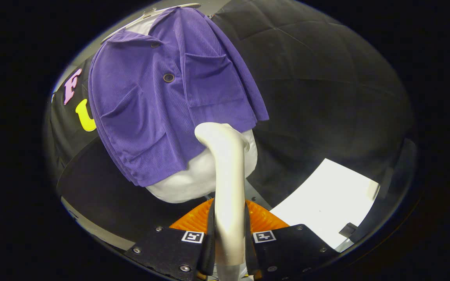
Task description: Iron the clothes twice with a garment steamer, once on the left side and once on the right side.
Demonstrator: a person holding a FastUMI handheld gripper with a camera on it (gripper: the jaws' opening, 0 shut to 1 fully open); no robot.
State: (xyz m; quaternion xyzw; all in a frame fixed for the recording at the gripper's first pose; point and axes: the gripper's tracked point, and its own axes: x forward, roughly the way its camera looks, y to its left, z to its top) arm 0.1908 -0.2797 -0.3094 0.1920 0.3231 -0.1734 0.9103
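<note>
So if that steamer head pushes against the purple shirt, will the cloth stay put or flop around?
Probably it gives. The purple shirt looks like soft ribbed cloth draped over a white form, so it should be backed there, while its free hem may swing. The steamer, clamped between the gripper fingers, looks rigid.

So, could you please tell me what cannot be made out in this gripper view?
- Steamer nozzle face: turned away toward the purple jacket.
- Whether it touches the fabric: its head hides the gap.
- Jacket's lower middle hem: behind the steamer.
- Gripper: jaws clamp the handle; its bottom is cut off.
</note>
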